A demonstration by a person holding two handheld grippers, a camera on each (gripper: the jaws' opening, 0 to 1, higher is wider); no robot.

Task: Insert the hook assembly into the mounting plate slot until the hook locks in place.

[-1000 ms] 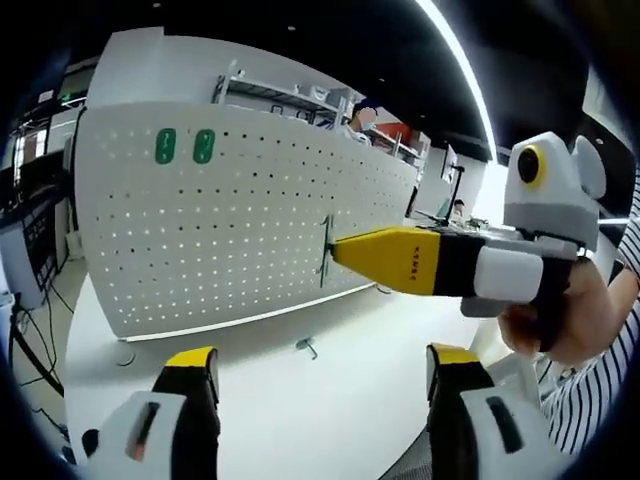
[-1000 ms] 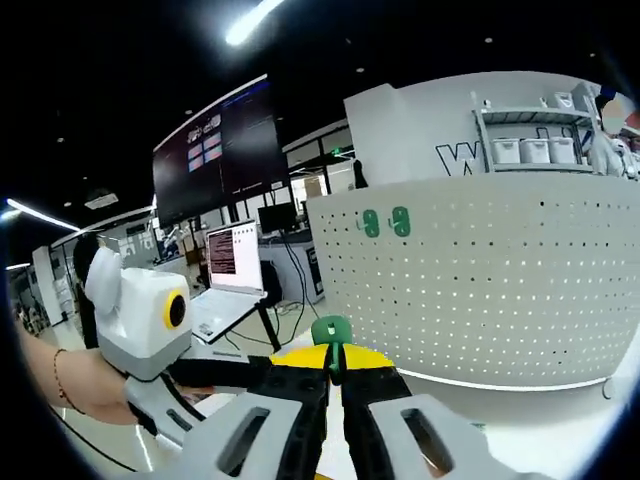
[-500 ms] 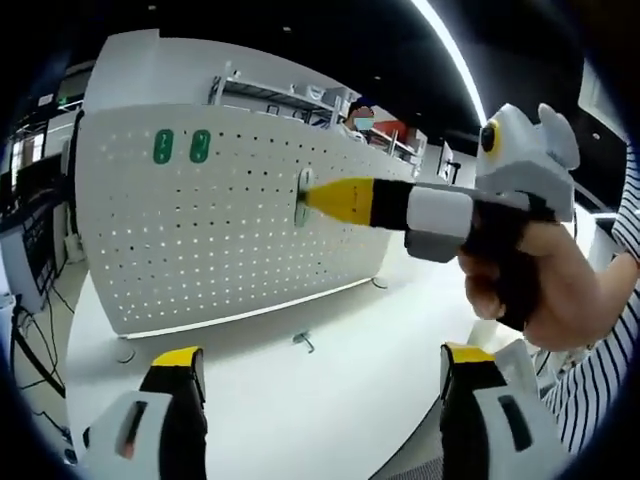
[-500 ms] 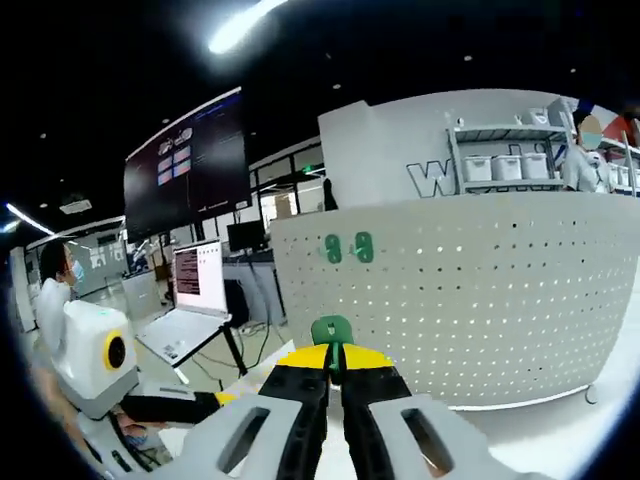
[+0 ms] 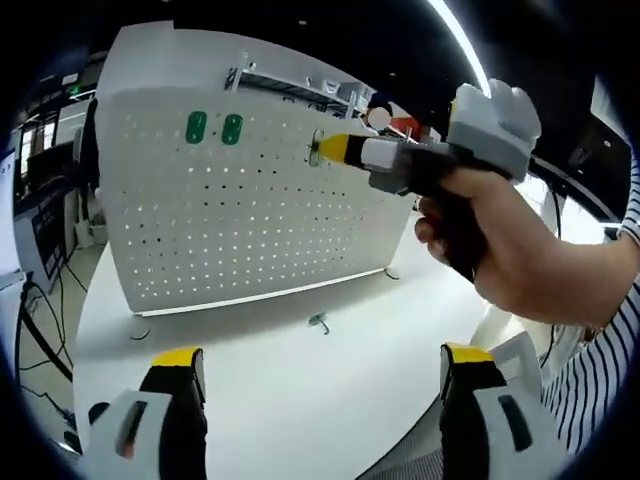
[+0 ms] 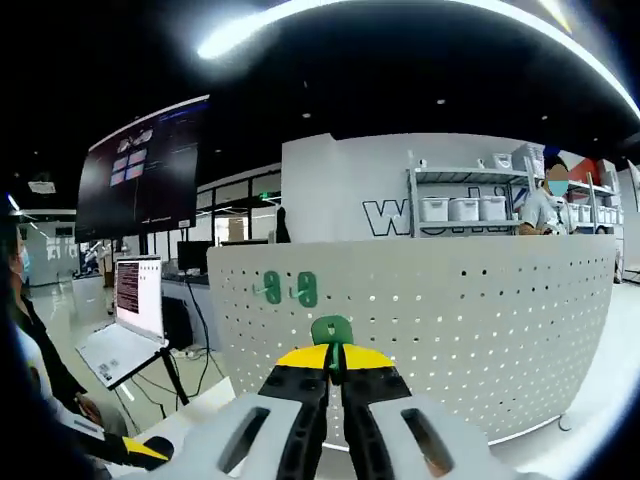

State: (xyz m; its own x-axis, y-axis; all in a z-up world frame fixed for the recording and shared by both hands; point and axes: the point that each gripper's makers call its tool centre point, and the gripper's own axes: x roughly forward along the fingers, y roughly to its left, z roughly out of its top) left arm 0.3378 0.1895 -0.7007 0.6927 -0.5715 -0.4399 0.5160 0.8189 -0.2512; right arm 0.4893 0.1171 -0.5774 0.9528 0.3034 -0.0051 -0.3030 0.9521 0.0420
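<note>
Large hall, dark ceiling with strip lights; a white table [image 5: 280, 370] carries an upright white pegboard [image 5: 250, 220] — the mounting plate. Behind it, a shelf rack [image 6: 470, 205] holds three white bins [image 6: 462, 209]; their contents cannot be made out. A laptop [image 6: 125, 320] with a lit screen stands off to the left in the right gripper view.

Two green hooks [image 5: 213, 128] already sit side by side in the pegboard's upper left area. A small metal piece [image 5: 319, 322] lies on the table just in front of the board's base.

My right tool [image 5: 318, 149] is pinched narrow on a green hook assembly [image 6: 331, 331]; in the right gripper view the green piece stands up between the yellow tips, with the perforated face right ahead. In the left gripper view, the tool tip is at the board's upper edge, right of the mounted hooks — whether it touches, I cannot tell.

My left tool [image 5: 325, 380] is spread wide, holding nothing, low over the table.
</note>
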